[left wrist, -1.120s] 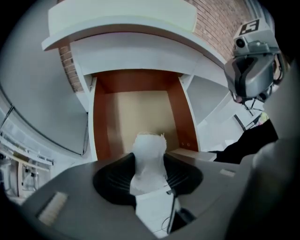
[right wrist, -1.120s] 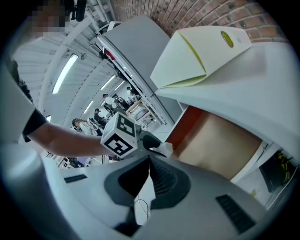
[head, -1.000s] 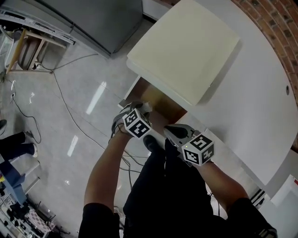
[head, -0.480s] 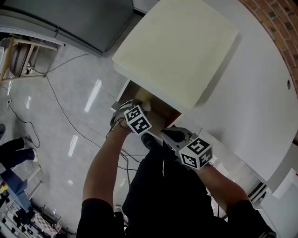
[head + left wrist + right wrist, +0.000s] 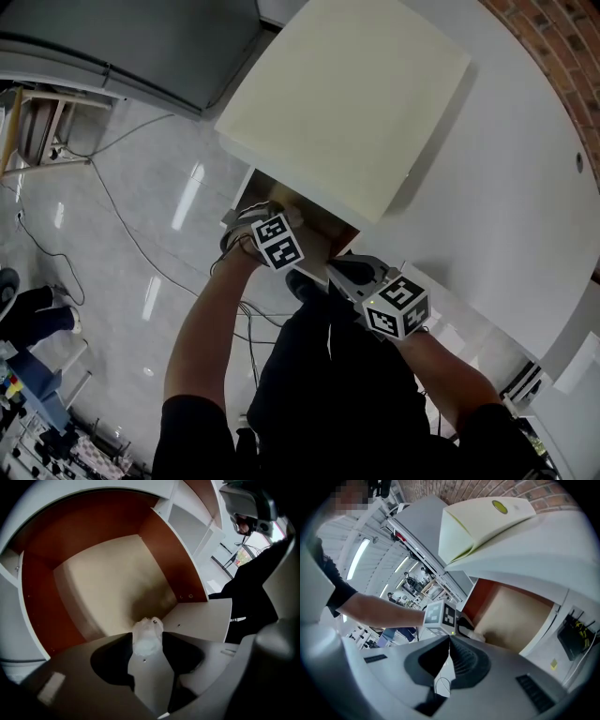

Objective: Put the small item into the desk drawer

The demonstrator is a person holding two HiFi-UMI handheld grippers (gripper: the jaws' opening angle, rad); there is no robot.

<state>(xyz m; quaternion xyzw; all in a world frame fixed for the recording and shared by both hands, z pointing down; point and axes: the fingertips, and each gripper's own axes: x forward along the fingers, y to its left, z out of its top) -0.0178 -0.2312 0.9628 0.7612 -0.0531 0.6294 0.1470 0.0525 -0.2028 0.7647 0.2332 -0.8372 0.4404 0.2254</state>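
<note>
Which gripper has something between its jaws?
The left gripper: its jaws, just opening, have a small whitish item between them; the right gripper has them together.

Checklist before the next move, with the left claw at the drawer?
1. Drawer pulled open: ok.
2. Left claw pointing down over the drawer floor: ok.
3. Left claw's jaws have just been opening, with the small item between them: ok.
4. Small item fully let go and resting on the floor: cannot tell.
5. Right claw shut, nothing in it: ok.
</note>
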